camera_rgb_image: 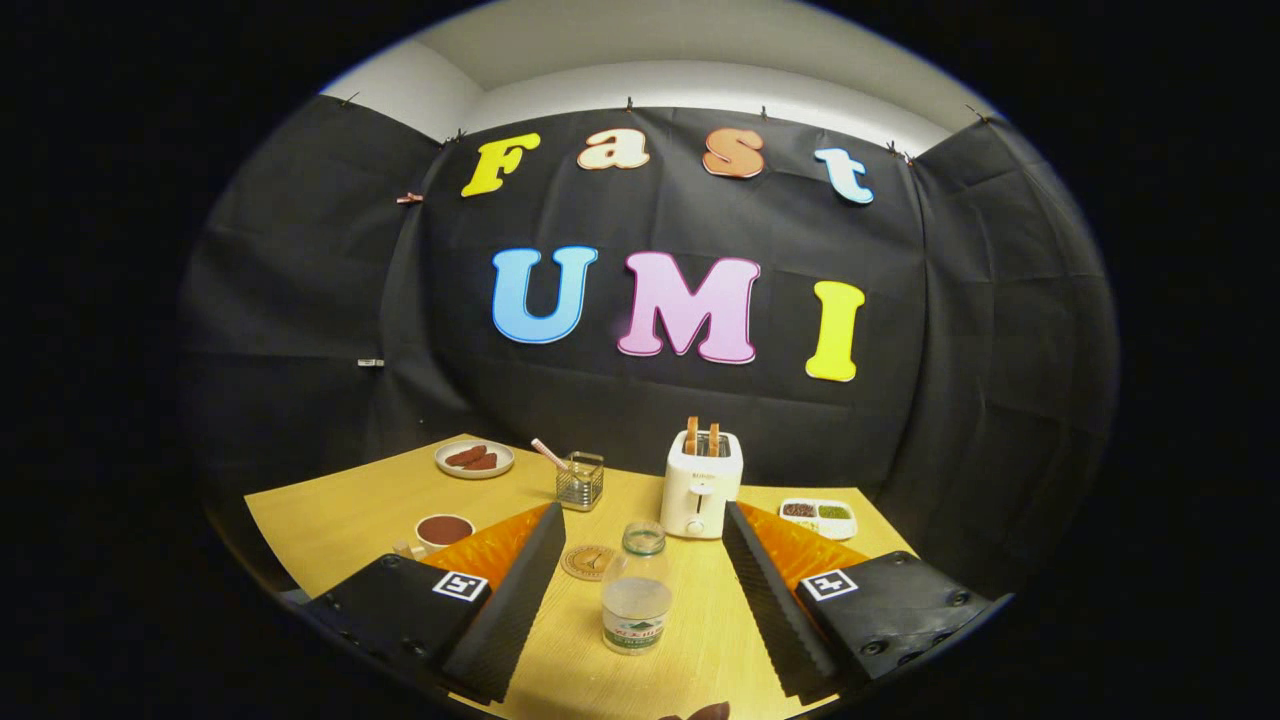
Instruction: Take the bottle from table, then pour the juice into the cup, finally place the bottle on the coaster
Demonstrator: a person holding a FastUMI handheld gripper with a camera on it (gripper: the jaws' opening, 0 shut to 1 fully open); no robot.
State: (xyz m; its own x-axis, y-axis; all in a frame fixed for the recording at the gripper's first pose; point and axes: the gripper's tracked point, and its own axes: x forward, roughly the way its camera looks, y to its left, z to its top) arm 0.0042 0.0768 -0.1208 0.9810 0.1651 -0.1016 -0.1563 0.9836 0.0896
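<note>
Claw (632, 590) spread wide, holding nothing. Bottle (636, 590) upright on the worktop (330, 510), between the fingers, touched by neither. No step done yet: grasp, pour and placing all remain. Coaster (586, 561) just beyond the bottle; cup (443, 531) beyond the left finger.

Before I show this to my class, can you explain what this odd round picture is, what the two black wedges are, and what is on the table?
The camera rides on a hand-held gripper and looks forward along it. The black wedges are its two fingers, open and holding nothing. Between them stands a clear plastic bottle on the yellow wooden table. Just beyond lie a round brown coaster, a white cup of dark liquid, a white toaster, a wire holder, a plate of sausages and a divided white dish.
</note>
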